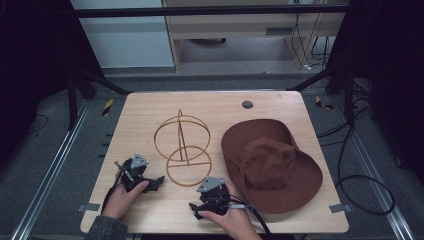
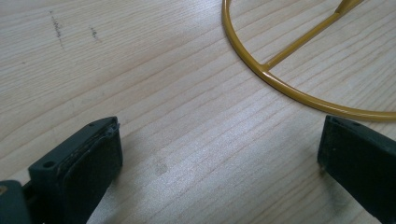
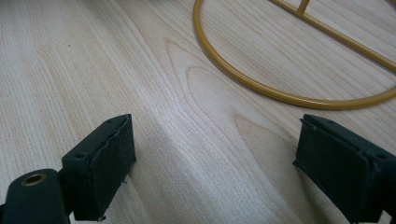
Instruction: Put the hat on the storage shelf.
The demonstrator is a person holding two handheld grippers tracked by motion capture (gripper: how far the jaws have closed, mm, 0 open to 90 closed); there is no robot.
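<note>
The wire stand (image 1: 181, 148) is set mid-table, the hat (image 1: 272, 162) at its 3 o'clock. Both the left gripper (image 1: 156, 181) and right gripper (image 1: 194, 207) are held wide apart over bare wood, nothing gripped. The approach is judged in hand; the hat brim must be reached next.

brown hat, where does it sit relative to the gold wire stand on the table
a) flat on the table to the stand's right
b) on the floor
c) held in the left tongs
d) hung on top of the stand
a: in the high view the brown hat lies flat on the table, to the right of the gold wire stand, and both tongs are open with nothing in them.
</note>
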